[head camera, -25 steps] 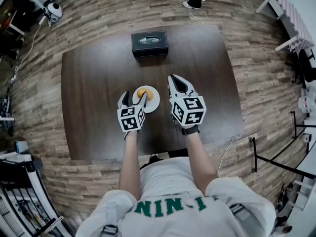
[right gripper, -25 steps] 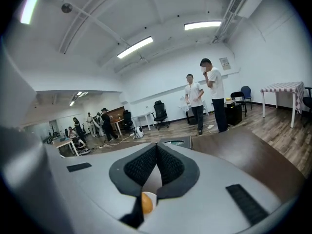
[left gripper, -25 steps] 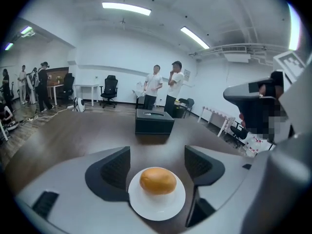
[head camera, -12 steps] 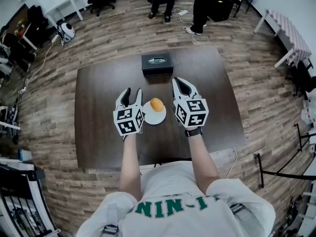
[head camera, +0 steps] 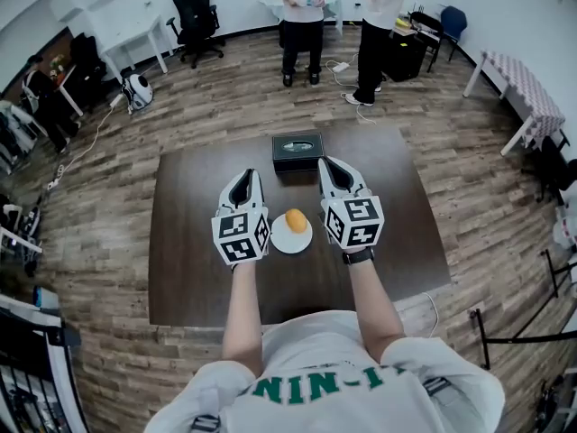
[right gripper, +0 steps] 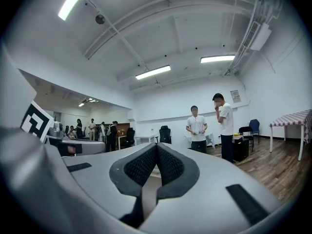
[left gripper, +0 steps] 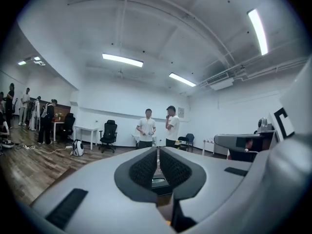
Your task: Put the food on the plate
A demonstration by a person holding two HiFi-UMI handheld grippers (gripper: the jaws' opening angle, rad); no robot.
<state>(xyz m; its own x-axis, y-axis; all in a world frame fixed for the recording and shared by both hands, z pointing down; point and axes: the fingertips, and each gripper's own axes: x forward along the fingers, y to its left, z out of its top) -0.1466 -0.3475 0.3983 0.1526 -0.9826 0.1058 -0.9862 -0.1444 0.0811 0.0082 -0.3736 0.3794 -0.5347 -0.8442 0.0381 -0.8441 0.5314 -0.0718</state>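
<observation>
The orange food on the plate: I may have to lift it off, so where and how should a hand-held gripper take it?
Probably across its middle, coming straight down from above. The orange food is a small rounded lump with no handle, sitting exposed on the flat white plate, so its sides are free for the jaws.

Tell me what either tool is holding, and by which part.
Nothing. The left tool and right tool are shut and empty; the food sits on the plate between them.

White walls [left gripper: 122, 101] and strip lights [left gripper: 123, 60] above a wood-plank floor [head camera: 108, 197].
</observation>
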